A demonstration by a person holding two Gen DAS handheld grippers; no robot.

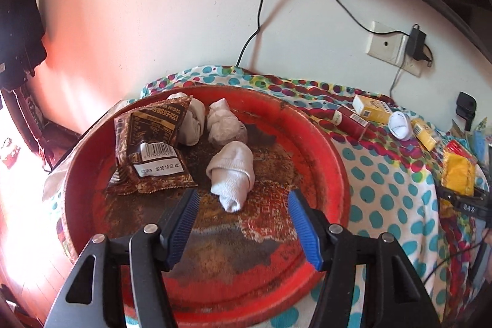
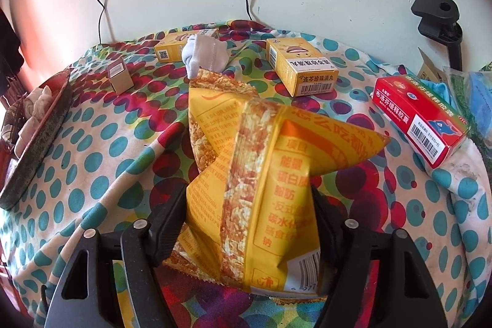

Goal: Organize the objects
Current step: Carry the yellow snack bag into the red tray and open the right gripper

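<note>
Left gripper [image 1: 243, 205]: jaws apart, empty, above round red metal tray [image 1: 335, 156]; rolled white sock [image 1: 232, 174] at 12 o'clock, apparently released.
Right gripper [image 2: 249, 205]: jaws clamped on yellow crinkled snack packet [image 2: 267, 183], probably for sorting.

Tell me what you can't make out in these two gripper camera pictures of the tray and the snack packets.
- Right wrist view: the right gripper's pads, hidden behind the yellow snack packet, so contact is unclear.
- Right wrist view: the second packet underneath, mostly covered.
- Right wrist view: the red tray, cut off at the left edge.
- Left wrist view: the rolled sock at the back, partly hidden by the brown packet.
</note>
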